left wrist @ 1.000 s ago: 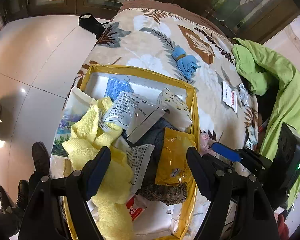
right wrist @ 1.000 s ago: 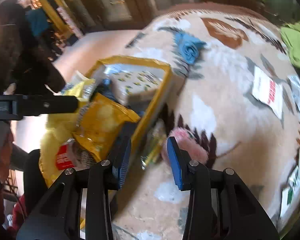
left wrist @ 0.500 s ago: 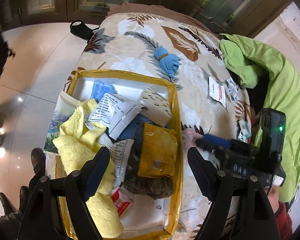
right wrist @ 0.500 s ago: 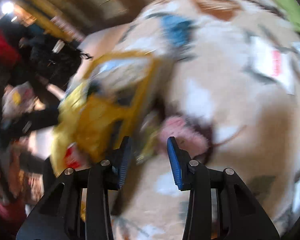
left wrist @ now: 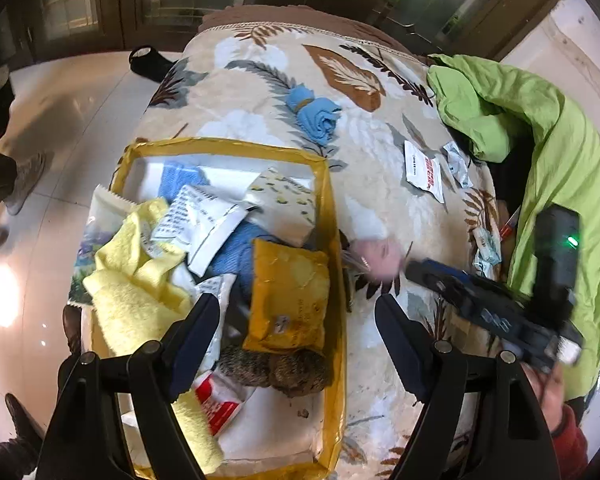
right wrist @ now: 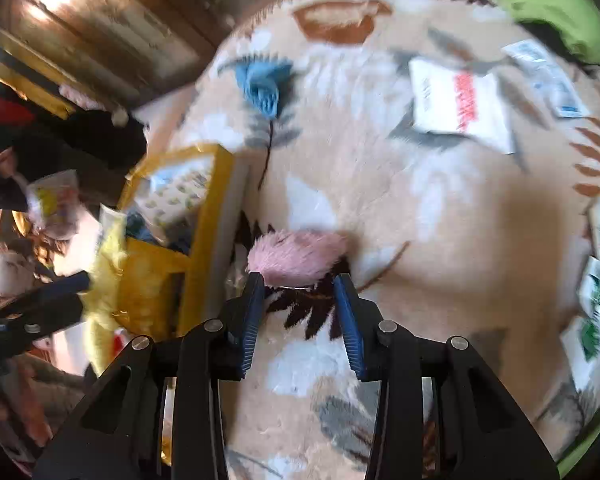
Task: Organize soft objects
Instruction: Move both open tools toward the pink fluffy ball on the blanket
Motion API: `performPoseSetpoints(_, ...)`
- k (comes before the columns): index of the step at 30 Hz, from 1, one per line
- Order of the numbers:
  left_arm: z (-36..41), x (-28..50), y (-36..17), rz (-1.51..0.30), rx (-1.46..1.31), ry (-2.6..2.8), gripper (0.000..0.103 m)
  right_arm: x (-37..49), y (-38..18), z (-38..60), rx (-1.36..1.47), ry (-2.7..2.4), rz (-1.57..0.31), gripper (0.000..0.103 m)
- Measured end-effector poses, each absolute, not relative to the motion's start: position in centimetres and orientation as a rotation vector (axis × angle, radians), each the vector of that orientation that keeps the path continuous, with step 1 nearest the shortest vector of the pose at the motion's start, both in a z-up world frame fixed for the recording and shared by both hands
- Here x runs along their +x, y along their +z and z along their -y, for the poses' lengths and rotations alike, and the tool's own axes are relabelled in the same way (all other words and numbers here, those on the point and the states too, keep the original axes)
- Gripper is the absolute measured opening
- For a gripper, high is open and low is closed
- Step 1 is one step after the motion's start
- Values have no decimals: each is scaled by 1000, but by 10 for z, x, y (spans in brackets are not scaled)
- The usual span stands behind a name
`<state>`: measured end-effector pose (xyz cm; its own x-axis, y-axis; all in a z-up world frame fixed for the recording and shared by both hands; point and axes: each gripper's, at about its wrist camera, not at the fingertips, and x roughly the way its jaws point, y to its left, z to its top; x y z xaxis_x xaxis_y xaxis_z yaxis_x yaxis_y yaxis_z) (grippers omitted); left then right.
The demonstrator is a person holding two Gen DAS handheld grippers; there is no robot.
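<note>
A shallow yellow-edged white tray (left wrist: 334,216) is seen on the leaf-print fleece blanket (left wrist: 260,92), crowded w/ a yellow terry towel (left wrist: 132,276), mustard padded pouch (left wrist: 288,296) & white printed sachets (left wrist: 198,220). A rolled blue cloth (left wrist: 314,114) lies beyond the tray; a white red-lettered packet (right wrist: 458,102) is well apart to the right. The fluffy pink soft piece (right wrist: 296,256) is found on the blanket just beside the tray's right wall. Right gripper (right wrist: 300,282): tongs apart, tips touching the pink fluff's near edge, not clamped. Left gripper (left wrist: 296,314): tongs wide apart, held over the tray, nothing gripped.
</note>
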<state>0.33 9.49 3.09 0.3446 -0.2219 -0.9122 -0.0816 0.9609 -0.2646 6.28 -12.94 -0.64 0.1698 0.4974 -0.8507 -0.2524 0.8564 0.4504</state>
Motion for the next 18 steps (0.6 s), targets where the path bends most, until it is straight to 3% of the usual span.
performPoseSetpoints(8, -45, 5, 17, -1244, -235, -129, 80, 20, 10, 161, 119, 502, -1237, 38)
performPoseSetpoints(18, 11, 9, 0, -1272, -136, -178, 80, 19, 16, 212, 230, 431, -1214, 38)
